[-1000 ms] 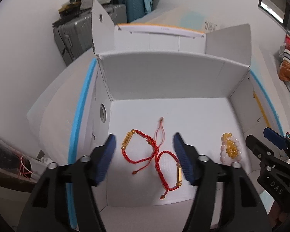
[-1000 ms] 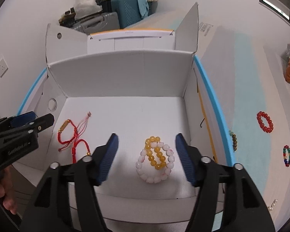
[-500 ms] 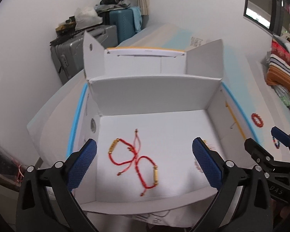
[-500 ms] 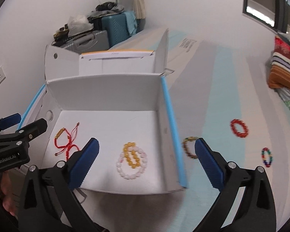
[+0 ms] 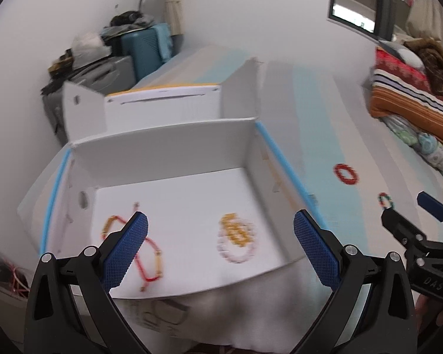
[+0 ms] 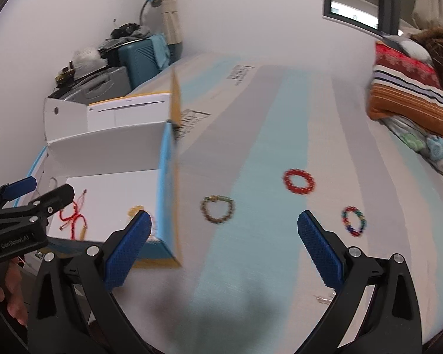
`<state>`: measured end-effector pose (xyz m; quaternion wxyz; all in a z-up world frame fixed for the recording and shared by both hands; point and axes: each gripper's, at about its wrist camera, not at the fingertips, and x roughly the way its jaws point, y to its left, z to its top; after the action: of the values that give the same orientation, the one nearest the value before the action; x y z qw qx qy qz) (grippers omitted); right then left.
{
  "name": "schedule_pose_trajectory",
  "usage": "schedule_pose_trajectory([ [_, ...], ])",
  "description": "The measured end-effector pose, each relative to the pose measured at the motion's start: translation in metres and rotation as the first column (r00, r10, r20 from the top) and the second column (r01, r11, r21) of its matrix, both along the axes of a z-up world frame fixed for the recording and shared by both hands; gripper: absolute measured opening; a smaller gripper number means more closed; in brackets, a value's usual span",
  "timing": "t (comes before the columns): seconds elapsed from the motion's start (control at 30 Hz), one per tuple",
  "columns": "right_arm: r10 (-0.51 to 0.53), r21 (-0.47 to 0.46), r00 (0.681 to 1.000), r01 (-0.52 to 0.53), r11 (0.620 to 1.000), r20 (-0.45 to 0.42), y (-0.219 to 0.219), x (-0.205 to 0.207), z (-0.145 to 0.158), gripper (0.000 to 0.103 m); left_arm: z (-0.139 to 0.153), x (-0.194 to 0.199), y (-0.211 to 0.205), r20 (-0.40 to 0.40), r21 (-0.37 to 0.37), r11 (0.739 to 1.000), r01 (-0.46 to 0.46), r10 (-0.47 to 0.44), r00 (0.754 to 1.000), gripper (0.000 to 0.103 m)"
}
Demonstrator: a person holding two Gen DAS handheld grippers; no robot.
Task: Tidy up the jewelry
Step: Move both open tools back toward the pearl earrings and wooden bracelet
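Note:
A white cardboard box (image 5: 177, 144) with blue edges lies open on the bed. Inside it lie two red cord bracelets (image 5: 146, 246) on the left and a yellow and a pale pink bead bracelet (image 5: 236, 237) on the right. My left gripper (image 5: 221, 244) hovers wide open above the box's near edge, nothing between its fingers. My right gripper (image 6: 221, 243) is wide open over the bed sheet to the right of the box. On the sheet lie a brown-green bead bracelet (image 6: 217, 209), a red bead bracelet (image 6: 298, 181) and a multicoloured one (image 6: 353, 220).
The box's upright right wall (image 6: 169, 194) stands just left of the right gripper. A folded striped blanket (image 6: 413, 100) lies at the far right of the bed. Suitcases (image 5: 138, 50) and bags are stacked against the back wall.
Both grippers opened wide and drew back and to the right. The right one left the box and now hangs over the sheet; the bracelets stay in the box.

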<state>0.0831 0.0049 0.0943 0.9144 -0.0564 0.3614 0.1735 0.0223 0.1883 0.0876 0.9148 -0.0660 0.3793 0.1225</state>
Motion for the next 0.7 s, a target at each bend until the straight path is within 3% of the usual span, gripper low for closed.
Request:
schedule_pose_trajectory([
  [0.37, -0.113, -0.011, 0.993, 0.113, 0.994, -0.045, -0.097, 0.0, -0.009, 0.095, 0.009, 0.037, -0.099, 0.011, -0.007, 0.989, 0.148, -0.148, 0.989, 0.097],
  [0.7, -0.198, -0.031, 0.974, 0.196, 0.98, -0.113, -0.159, 0.01, -0.05, 0.095, -0.016, 0.072, -0.176, -0.033, -0.015, 0.964, 0.265, -0.265, 0.964, 0.097],
])
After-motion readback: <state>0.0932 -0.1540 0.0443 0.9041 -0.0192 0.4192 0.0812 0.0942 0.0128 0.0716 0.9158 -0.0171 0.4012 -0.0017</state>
